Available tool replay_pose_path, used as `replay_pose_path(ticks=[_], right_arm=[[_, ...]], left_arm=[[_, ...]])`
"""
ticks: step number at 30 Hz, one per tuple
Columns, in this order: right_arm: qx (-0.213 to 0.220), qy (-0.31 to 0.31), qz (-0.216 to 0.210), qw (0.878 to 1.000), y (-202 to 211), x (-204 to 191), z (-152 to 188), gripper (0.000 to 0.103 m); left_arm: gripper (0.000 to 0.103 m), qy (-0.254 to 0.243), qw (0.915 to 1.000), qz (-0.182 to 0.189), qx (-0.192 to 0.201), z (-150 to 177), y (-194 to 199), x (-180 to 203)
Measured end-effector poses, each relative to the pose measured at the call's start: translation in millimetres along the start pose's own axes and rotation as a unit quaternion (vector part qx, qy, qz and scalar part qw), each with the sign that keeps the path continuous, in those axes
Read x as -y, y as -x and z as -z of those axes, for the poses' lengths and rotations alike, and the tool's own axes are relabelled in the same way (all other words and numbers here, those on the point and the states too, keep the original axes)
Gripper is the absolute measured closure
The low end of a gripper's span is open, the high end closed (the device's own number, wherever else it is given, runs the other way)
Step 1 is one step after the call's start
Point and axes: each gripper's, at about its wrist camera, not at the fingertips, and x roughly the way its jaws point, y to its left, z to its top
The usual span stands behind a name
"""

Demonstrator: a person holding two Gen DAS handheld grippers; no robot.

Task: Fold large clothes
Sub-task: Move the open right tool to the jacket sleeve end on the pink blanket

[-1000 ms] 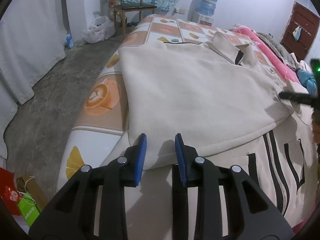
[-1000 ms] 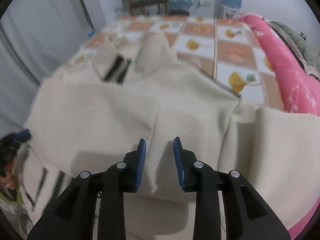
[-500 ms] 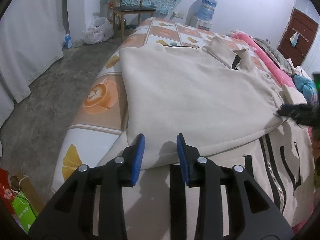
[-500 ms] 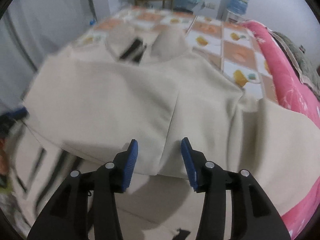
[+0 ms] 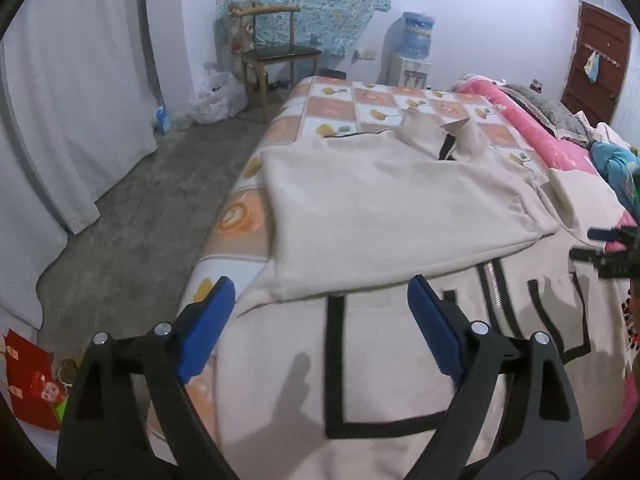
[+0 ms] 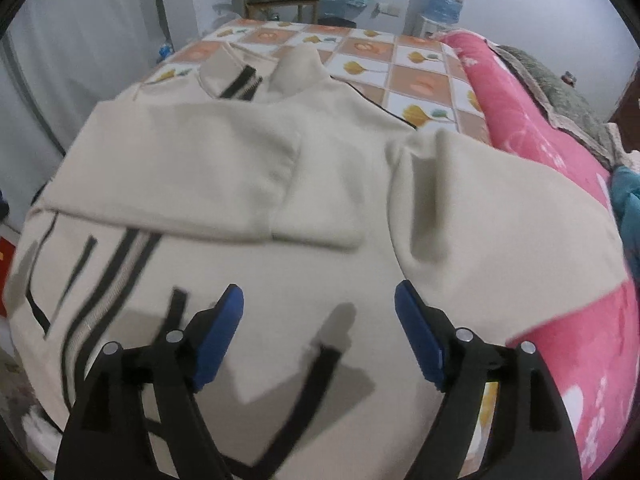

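From my left wrist view the left claw stands wide apart, its jaws having just been opening, with nothing between them; the cream jacket lies below it on the bed. My right claw is likewise spread, jaws just opened, nothing gripped, hanging over the jacket's front with its black stripes and zipper. One sleeve is folded across the chest and rests flat. The near hem is cut off behind the claw arms in both views, so I cannot see how it lies. The right view is smeared on the left edge. The pink blanket runs along the far side of the bed; a teal bundle past it is too clipped to identify. The chair and water dispenser stand beyond the bed.
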Motion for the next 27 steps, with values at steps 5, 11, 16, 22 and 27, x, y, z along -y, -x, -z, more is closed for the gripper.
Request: replay_pose_path(ticks=[5, 11, 16, 22, 27], right_arm=[[-0.001, -0.006, -0.004, 1.0, 8, -6, 21, 0.016], [-0.012, -0.003, 0.015, 1.0, -6, -17, 34, 0.011], [-0.013, 0.003, 0.026, 1.0, -20, -19, 42, 0.006], [-0.017, -0.047, -0.004, 0.999, -22, -8, 49, 0.006], [-0.03, -0.019, -0.022, 0.999, -14, -6, 52, 0.006]], left_arm=[[0.018, -0.009, 0.9998, 0.02, -0.003, -25, -28, 36], [0.018, -0.028, 0.9982, 0.041, -0.033, -37, -88, 89], [0.017, -0.056, 0.9957, 0.013, -0.073, -21, -129, 109], [0.008, -0.052, 0.9972, 0.019, -0.051, -10, -126, 103], [0.008, -0.055, 0.9969, 0.021, -0.053, -12, -128, 100]])
